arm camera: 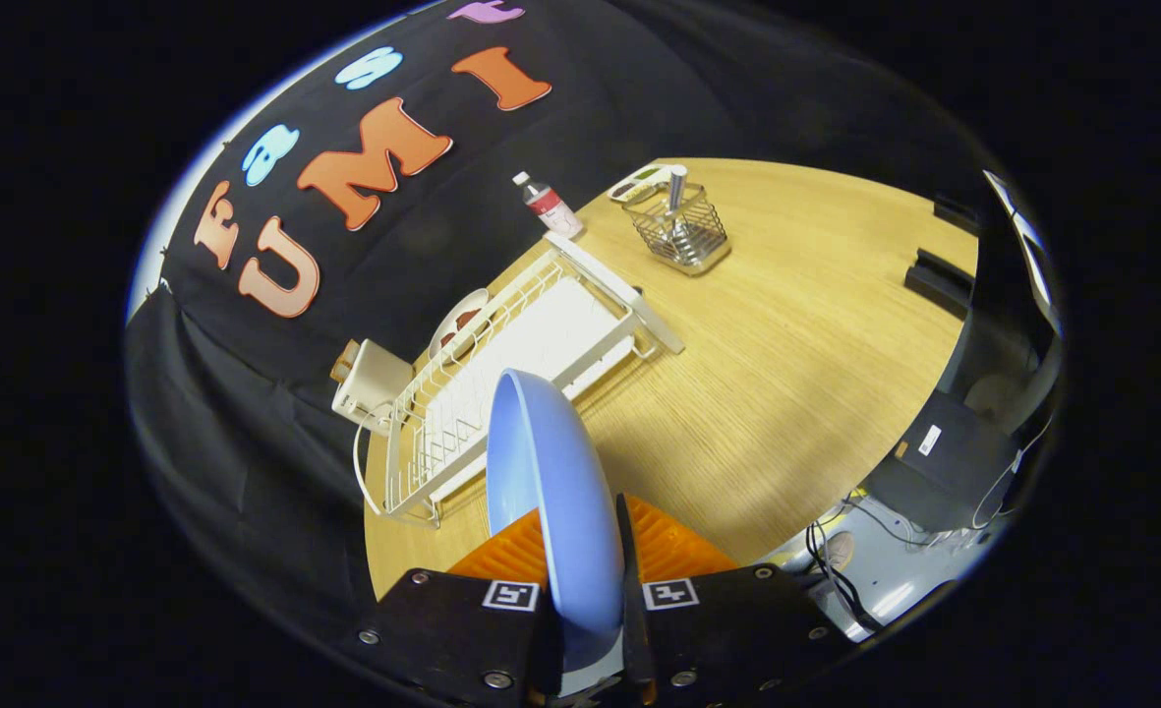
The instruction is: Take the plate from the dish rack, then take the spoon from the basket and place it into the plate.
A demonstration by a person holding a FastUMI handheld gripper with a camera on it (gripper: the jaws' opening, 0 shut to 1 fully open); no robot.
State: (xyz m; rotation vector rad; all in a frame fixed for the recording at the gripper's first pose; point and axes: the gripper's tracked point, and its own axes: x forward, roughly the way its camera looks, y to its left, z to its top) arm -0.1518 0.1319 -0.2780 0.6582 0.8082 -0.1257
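The gripper [585, 570] is closed on the plate [546, 472], one finger pressed to each face, so the blue plate stands on edge between them and rises ahead of the fingers, clear of the bench [786, 374]. Just beyond the plate lies the white wire rack [511, 374], resting on the wooden bench; its near slots look empty, though the plate hides part of them. A second, white plate with a dark pattern [457, 324] stands at the rack's far side, next to a small cream box [372, 388] at the bench edge. Further ahead, past the rack's far end, a small bottle with a white cap [547, 206] stands upright. Beside it, well apart from the rack, sits the wire basket [683, 231], with the spoon [676, 197] standing upright in it, handle up. A white object [639, 182] lies just behind the basket; what it is I cannot tell. To the right of the fingers, off the bench, are dark boxes [944, 457] and cables [836, 560] on the floor.
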